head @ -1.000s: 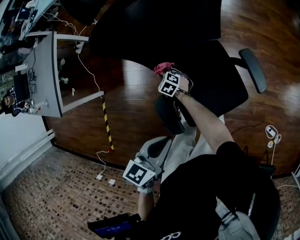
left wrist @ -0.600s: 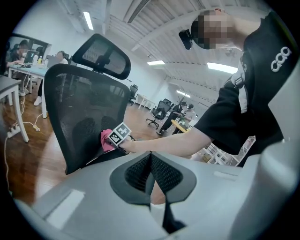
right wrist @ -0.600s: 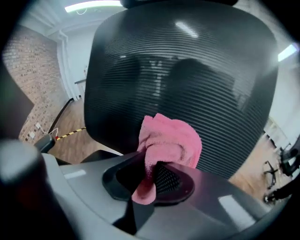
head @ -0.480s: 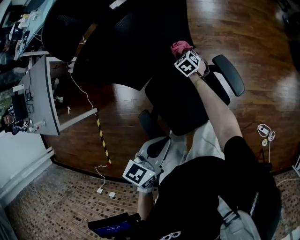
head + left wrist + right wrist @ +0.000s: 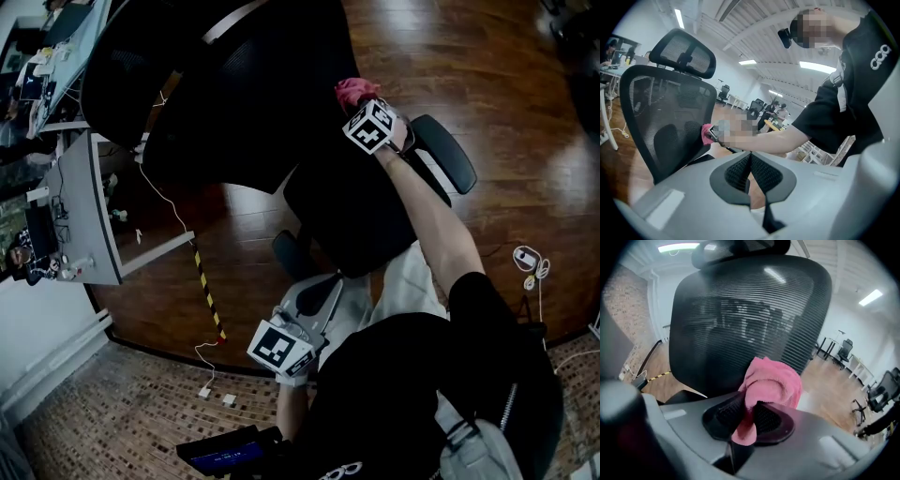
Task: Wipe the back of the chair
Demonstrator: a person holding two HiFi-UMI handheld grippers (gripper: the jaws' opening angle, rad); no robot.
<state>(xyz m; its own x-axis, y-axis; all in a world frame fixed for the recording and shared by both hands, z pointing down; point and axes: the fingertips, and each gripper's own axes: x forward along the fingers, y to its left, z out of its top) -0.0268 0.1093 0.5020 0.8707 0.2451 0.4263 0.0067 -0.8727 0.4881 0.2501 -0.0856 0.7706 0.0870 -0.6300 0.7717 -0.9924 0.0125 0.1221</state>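
Right claw (image 5: 749, 414) pinches cloth (image 5: 771, 385) at the chair back (image 5: 740, 319), left claw (image 5: 750, 171) pressed together, empty; risk: the back may swing away under wiping pressure, or cloth drag loose on its mesh.

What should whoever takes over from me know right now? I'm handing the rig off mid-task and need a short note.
Right gripper: shut on the pink cloth, which is held at the lower part of the chair's mesh backrest and seems to touch it.
Left gripper: shut, empty, low by the person's body, away from the chair.
Done: cloth gripped and at the backrest.
Left: wipe across the backrest; how much is already wiped does not show.
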